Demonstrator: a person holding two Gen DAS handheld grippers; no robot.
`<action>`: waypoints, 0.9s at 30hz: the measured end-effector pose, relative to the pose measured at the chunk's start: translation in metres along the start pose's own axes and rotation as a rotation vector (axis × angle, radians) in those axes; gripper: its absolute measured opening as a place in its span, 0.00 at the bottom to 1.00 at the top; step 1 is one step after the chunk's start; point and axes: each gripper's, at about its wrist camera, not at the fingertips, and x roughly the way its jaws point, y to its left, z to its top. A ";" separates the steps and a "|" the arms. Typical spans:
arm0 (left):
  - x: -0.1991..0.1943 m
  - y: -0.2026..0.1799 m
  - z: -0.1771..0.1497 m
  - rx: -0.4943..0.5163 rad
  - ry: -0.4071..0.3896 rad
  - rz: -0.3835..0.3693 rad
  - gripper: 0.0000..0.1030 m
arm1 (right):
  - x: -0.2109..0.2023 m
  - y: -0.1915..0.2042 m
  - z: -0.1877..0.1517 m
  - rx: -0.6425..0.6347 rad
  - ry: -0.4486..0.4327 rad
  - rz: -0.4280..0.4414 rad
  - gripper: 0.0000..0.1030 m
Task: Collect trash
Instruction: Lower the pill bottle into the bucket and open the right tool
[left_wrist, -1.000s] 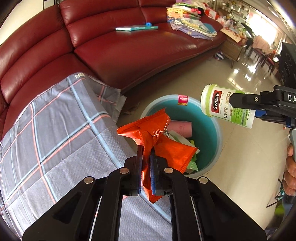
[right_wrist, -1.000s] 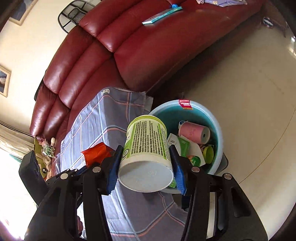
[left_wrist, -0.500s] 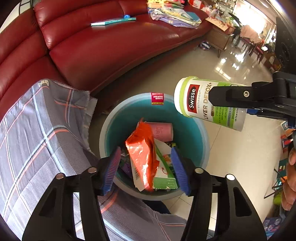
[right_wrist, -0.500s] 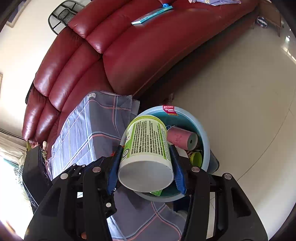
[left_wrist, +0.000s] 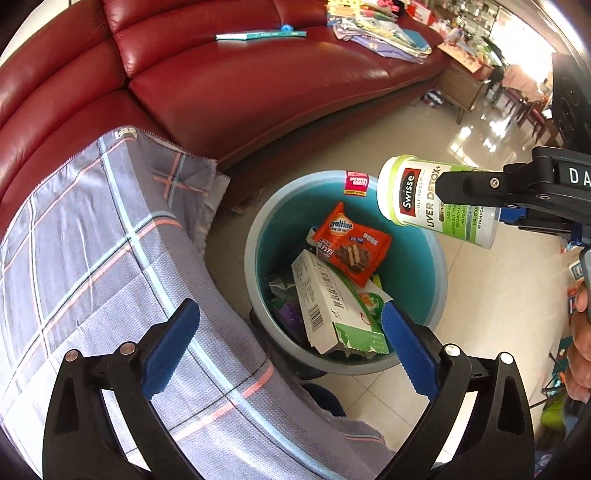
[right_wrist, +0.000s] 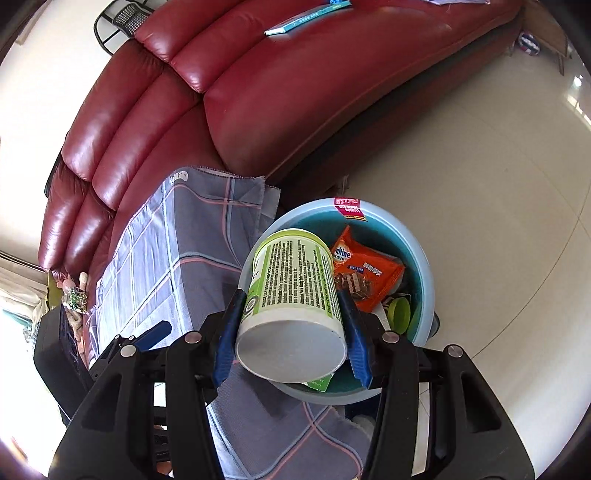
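Two grippers hang over a blue bin (left_wrist: 436, 280) that sits on the floor between a red sofa (left_wrist: 229, 85) and a grey checked cloth (left_wrist: 92, 251). The left gripper (left_wrist: 291, 332) is opening wide, and nothing is between its blue pads. An orange wrapper (left_wrist: 351, 243) lies inside the bin, on top of a white box (left_wrist: 317, 299) and other trash. The right gripper (right_wrist: 291, 332) squeezes a white and green bottle (right_wrist: 291, 273) by its sides. The bottle is tilted, with its flat bottom toward the right camera. In the left view the bottle (left_wrist: 436, 199) hangs over the far right rim of the bin, not touching it. A green cap (right_wrist: 400, 314) rests in the bin beside the wrapper.
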 end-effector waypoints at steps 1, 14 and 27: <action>-0.002 0.003 -0.002 -0.010 -0.003 -0.002 0.96 | 0.001 0.002 0.000 -0.004 0.002 -0.001 0.47; -0.028 0.019 -0.014 -0.063 -0.047 -0.015 0.96 | 0.008 0.028 -0.006 -0.084 0.009 -0.067 0.47; -0.042 0.039 -0.024 -0.098 -0.052 -0.011 0.96 | 0.010 0.048 -0.012 -0.112 0.016 -0.128 0.86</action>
